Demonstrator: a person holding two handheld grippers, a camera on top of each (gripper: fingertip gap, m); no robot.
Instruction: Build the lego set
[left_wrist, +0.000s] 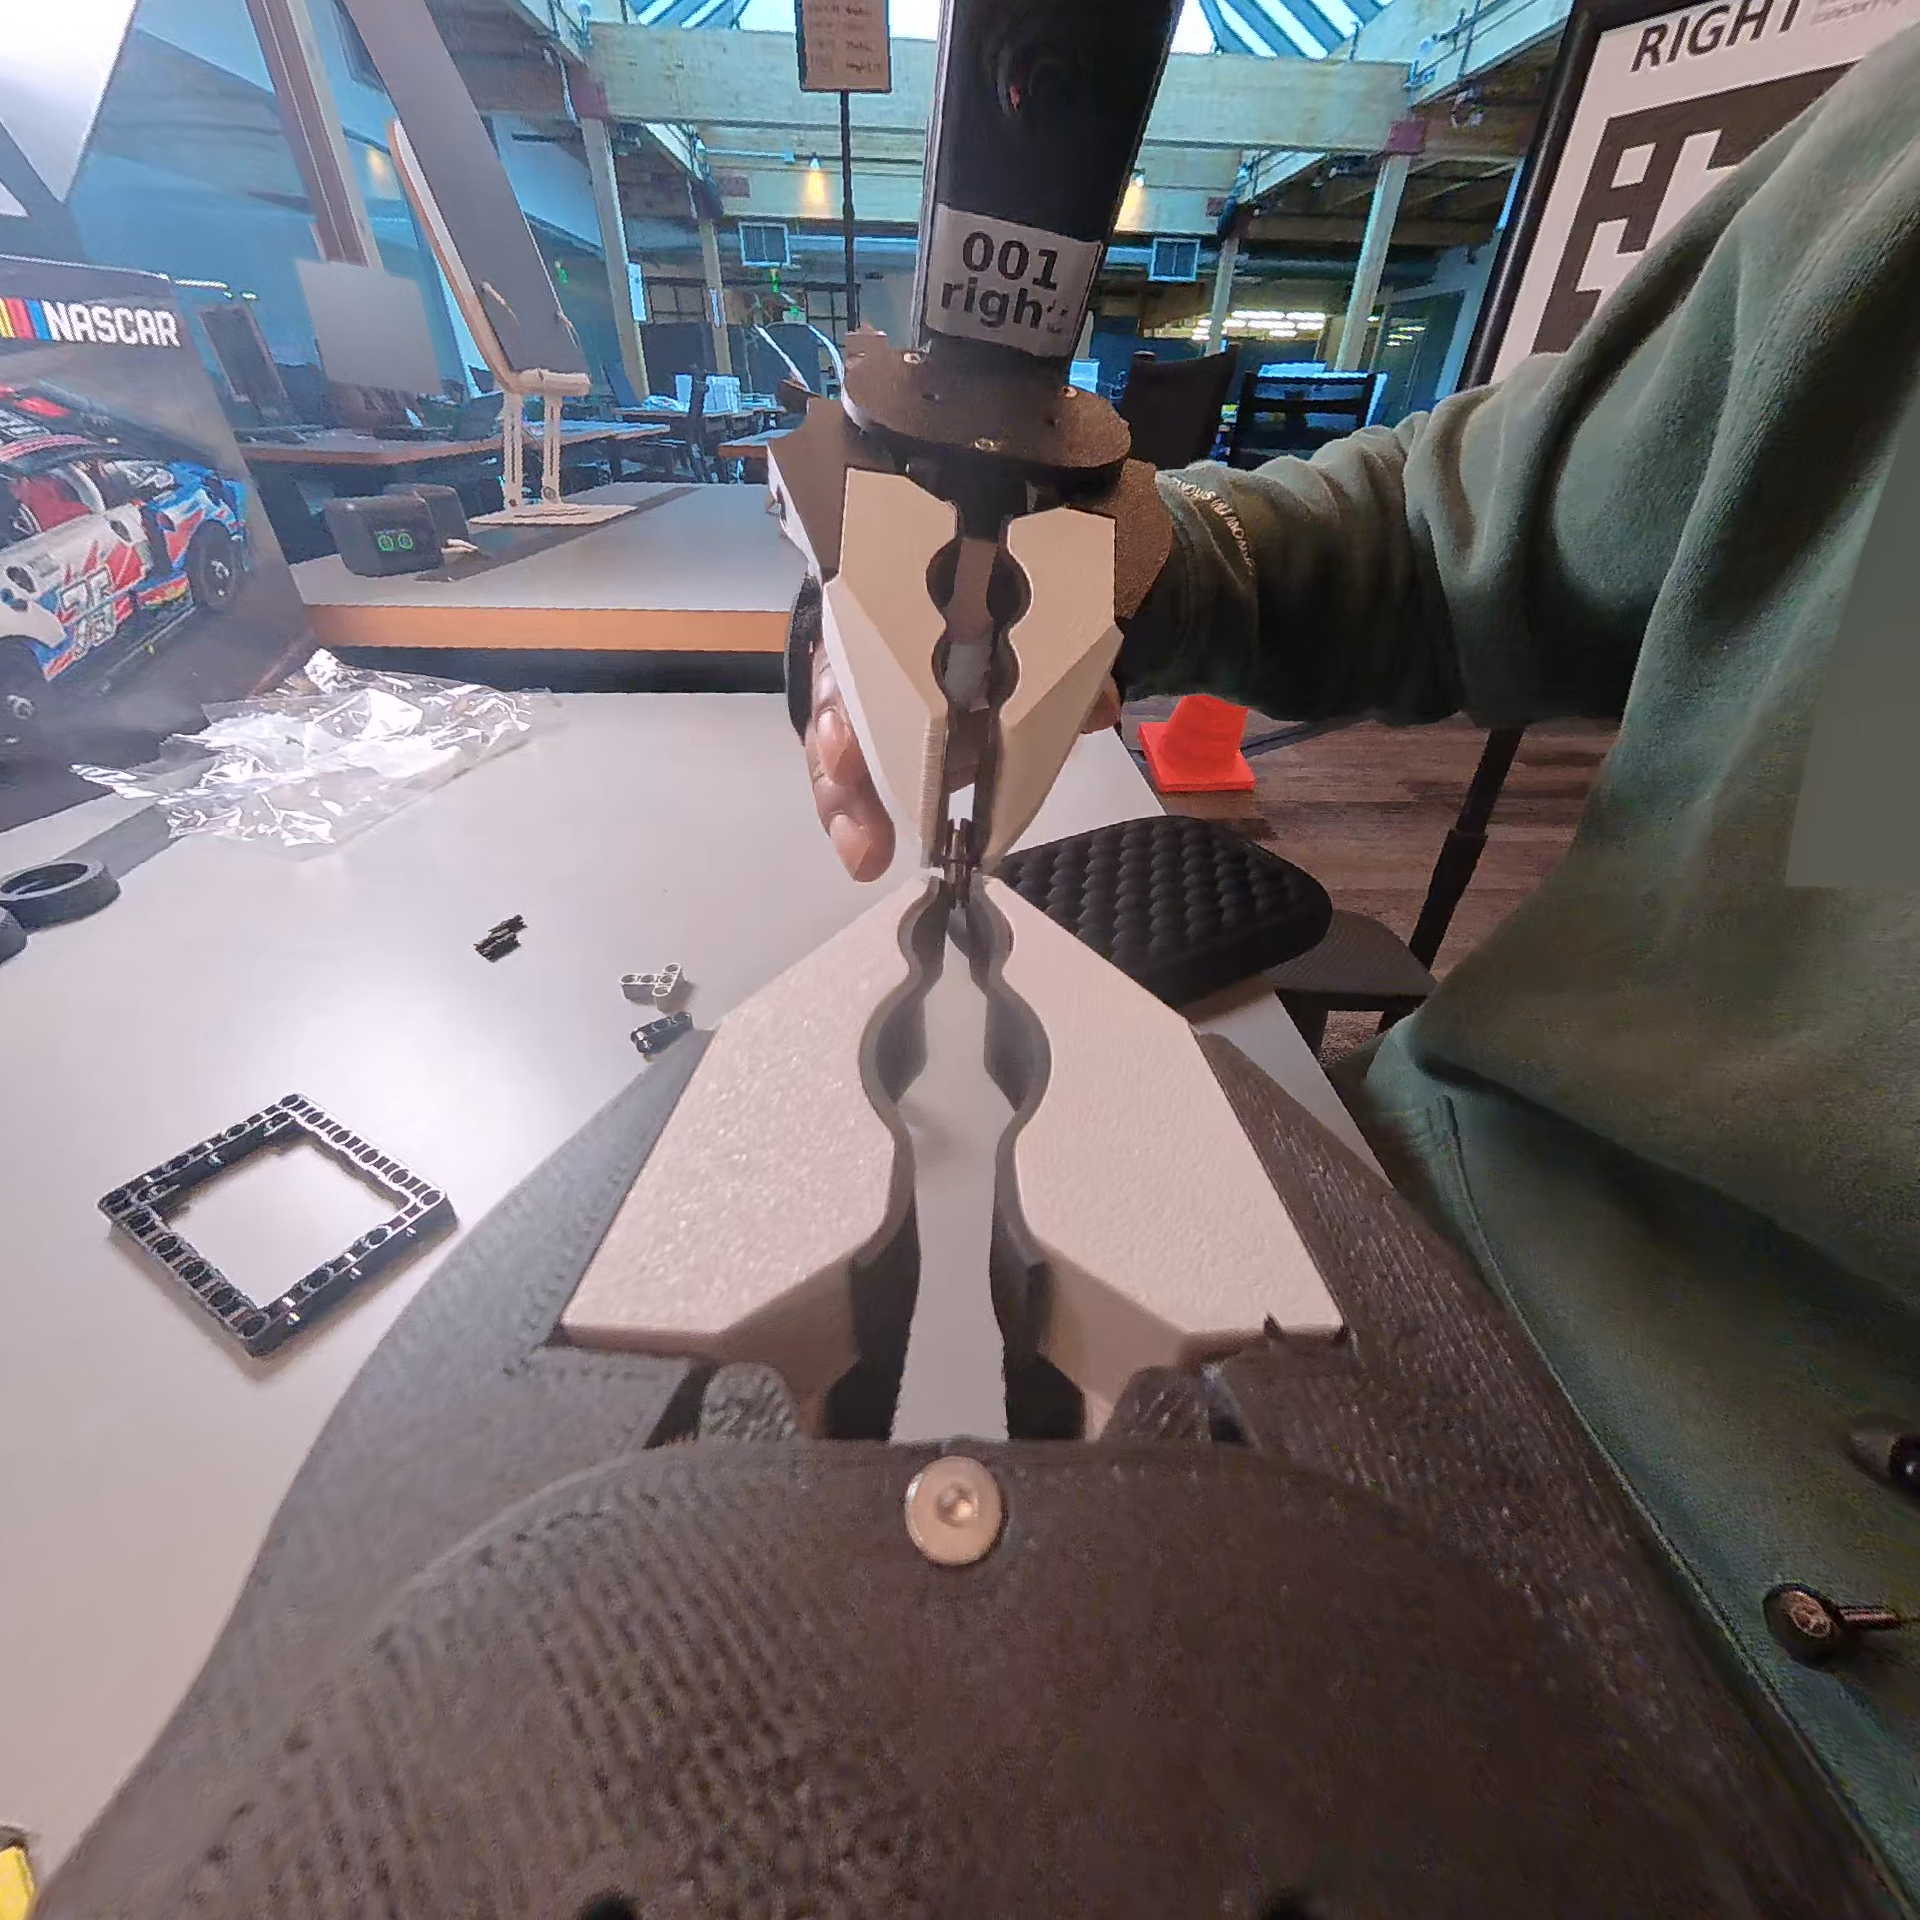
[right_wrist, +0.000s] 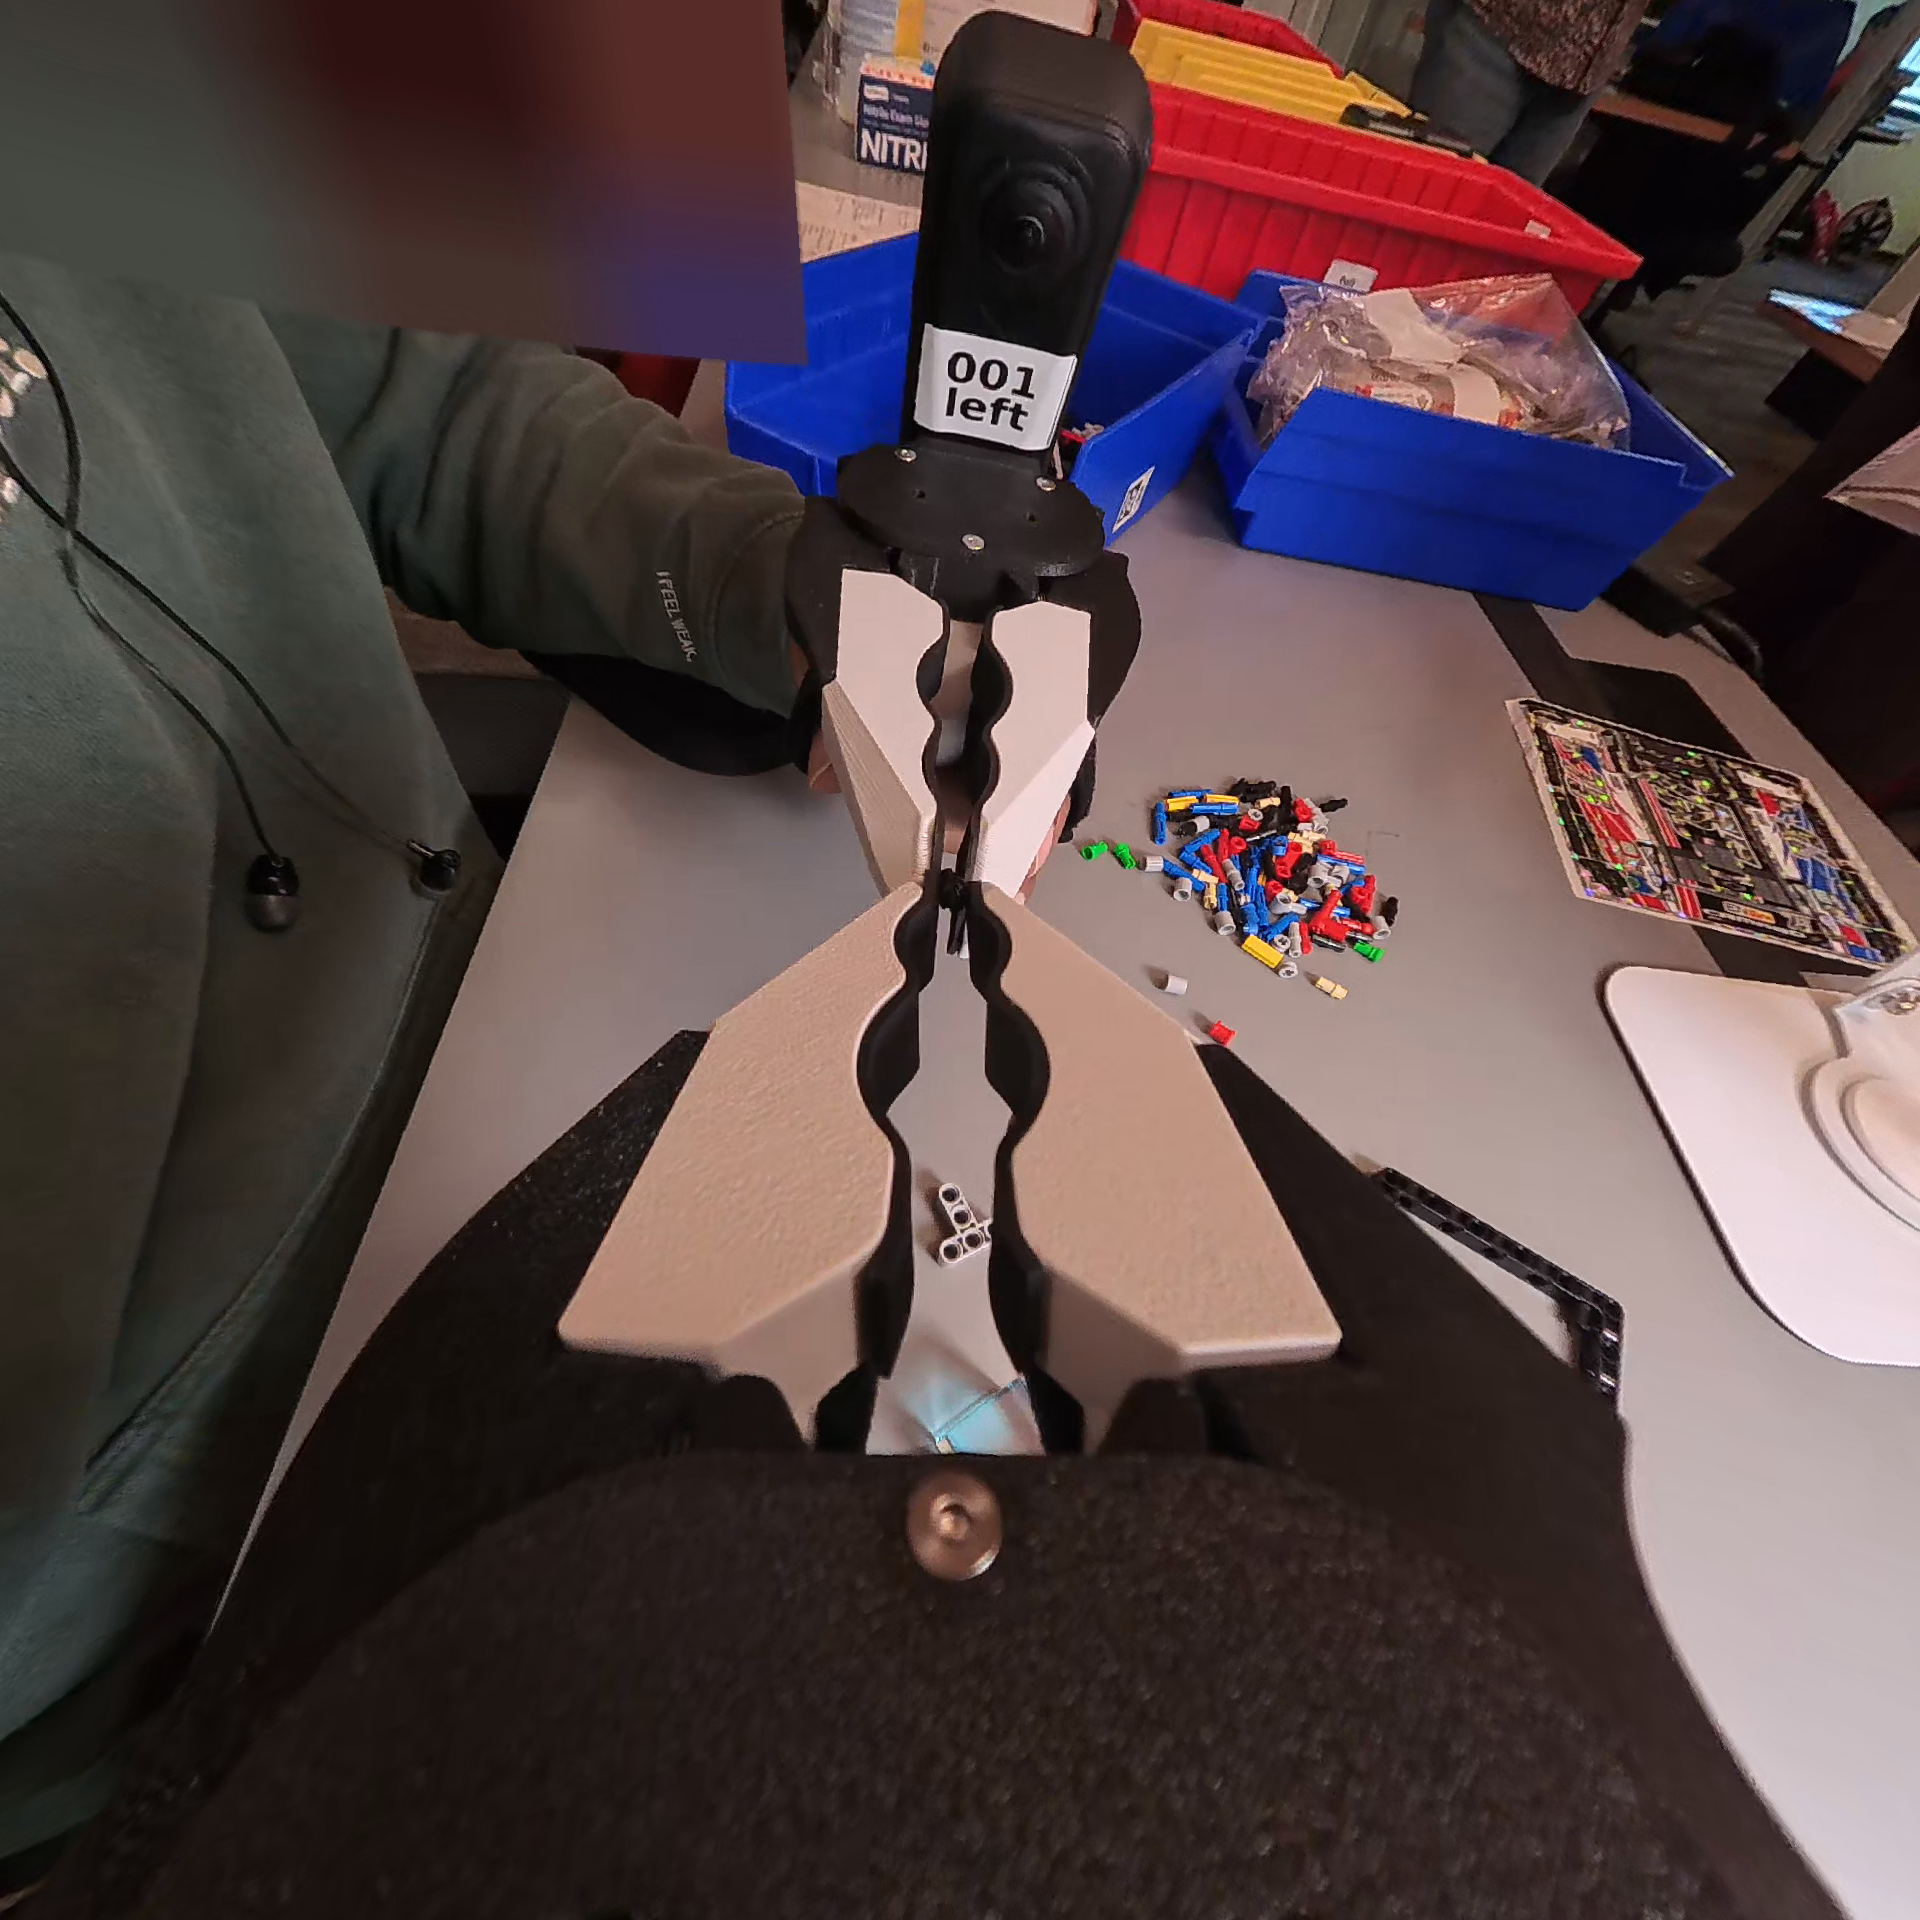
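Both hand-held grippers tip to tip – left hand-held gripper (left_wrist: 954, 902) and right hand-held gripper (right_wrist: 951, 914) each pinch small black pin (left_wrist: 958, 852) – light, stiff, slippery; grip ends.

Green hoodie sleeve (left_wrist: 1558, 582) with small print at the cuff, black earbud cord (right_wrist: 156, 644) dangling — white wavy-edged fingers (left_wrist: 748, 1164), textured black 3D-printed body (left_wrist: 935, 1714), one silver screw (left_wrist: 954, 1509), black camera stalk (right_wrist: 1029, 208) with white label.

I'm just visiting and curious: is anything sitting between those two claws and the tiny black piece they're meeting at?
Nothing visible. The left claw and right claw meet tip to tip above the table, both pinching the small black piece directly.
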